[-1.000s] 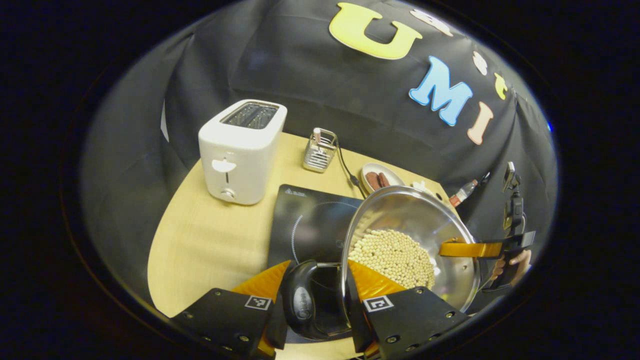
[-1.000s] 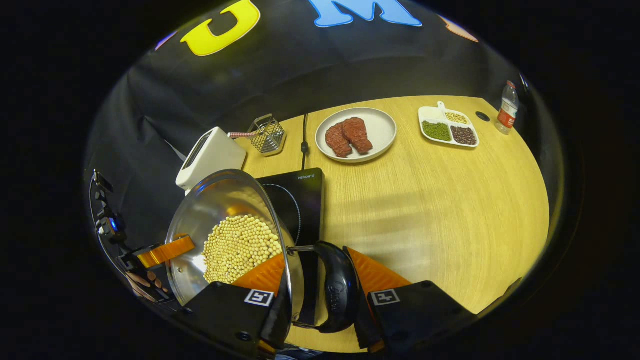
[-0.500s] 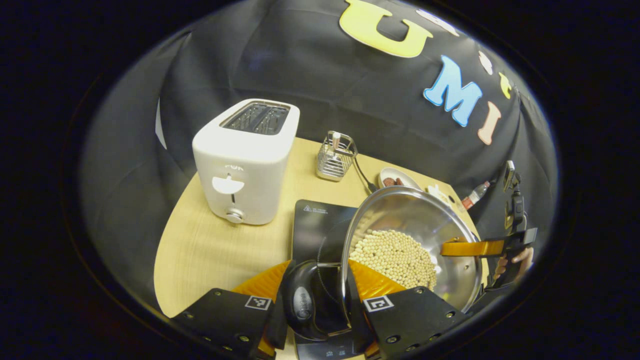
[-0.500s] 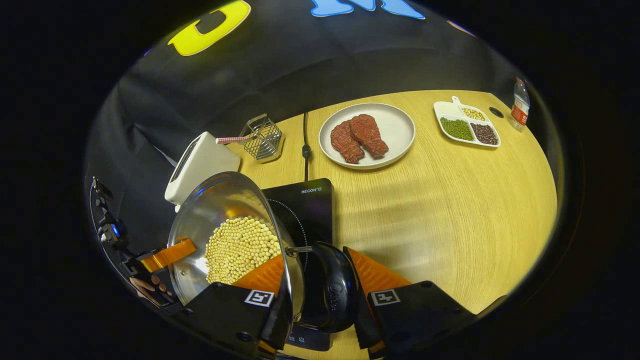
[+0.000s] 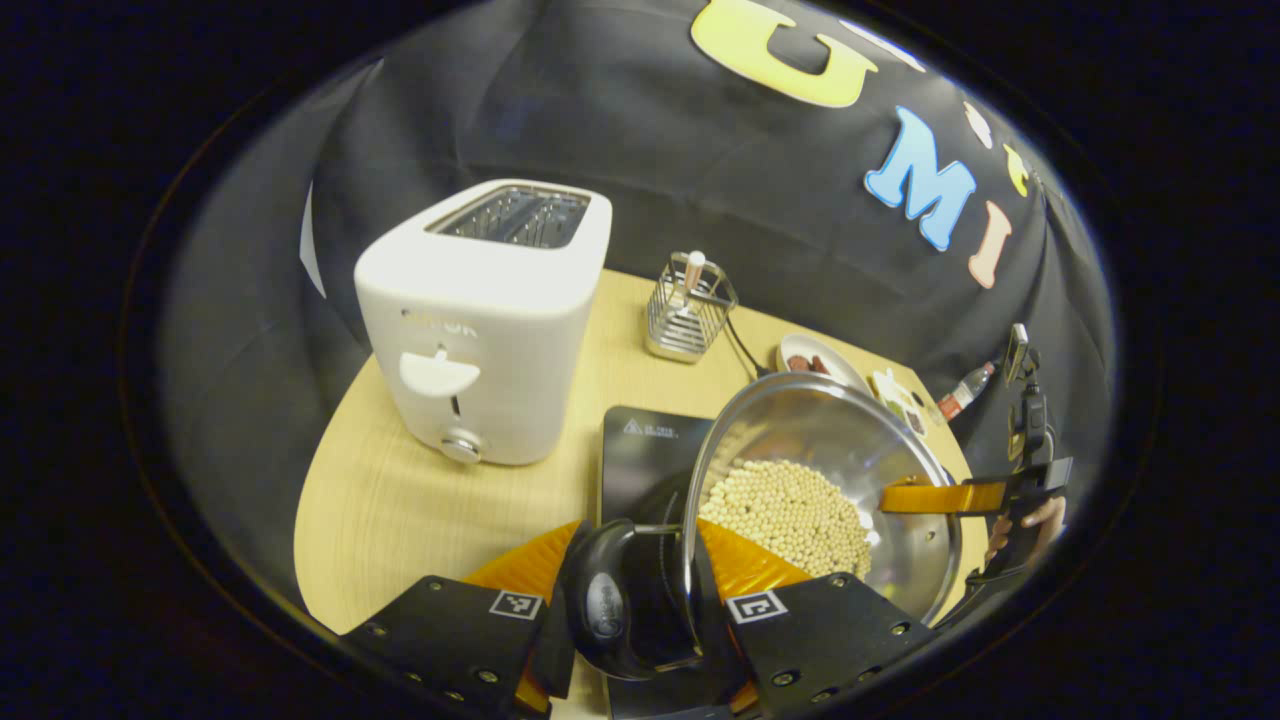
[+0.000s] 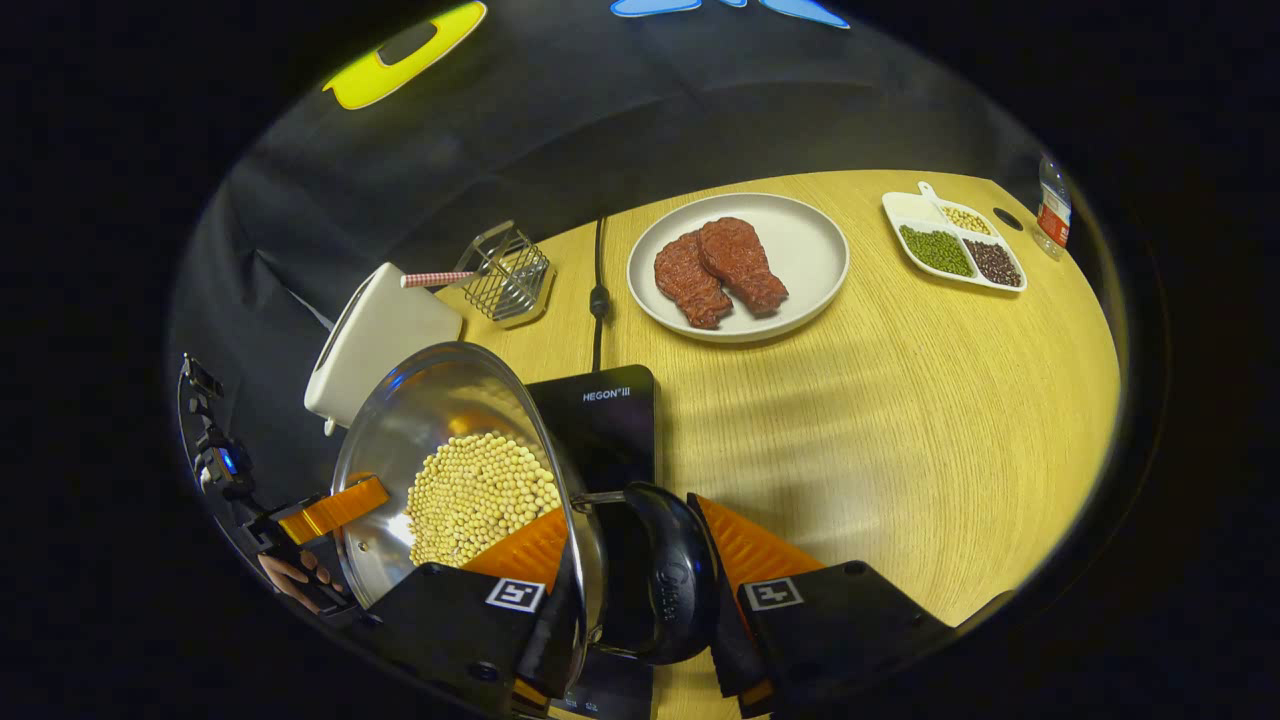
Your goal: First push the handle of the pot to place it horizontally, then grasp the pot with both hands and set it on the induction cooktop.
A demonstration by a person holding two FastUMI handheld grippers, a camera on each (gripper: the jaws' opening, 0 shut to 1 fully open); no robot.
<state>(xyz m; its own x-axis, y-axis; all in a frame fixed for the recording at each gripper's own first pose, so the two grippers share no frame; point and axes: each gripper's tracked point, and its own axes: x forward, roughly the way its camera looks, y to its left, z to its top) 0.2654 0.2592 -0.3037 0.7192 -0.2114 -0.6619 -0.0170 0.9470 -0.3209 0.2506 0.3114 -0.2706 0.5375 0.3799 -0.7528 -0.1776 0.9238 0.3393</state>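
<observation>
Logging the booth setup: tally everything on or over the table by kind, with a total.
Pot: 1
Induction cooktop: 1
Toaster: 1
Wire holder: 1
Plate with meat: 1
Divided dish of beans: 1
Bottle: 1
Total: 7

The big toaster [image 5: 480, 320] stands close on the left of the cooktop [image 6: 605, 425], so that side is tight. Behind the cooktop, a wire basket [image 6: 508, 275], a black cord [image 6: 598, 290] and a plate of meat [image 6: 738, 268] block the way. The table [image 6: 900, 430] to the right is wide and bare.
</observation>
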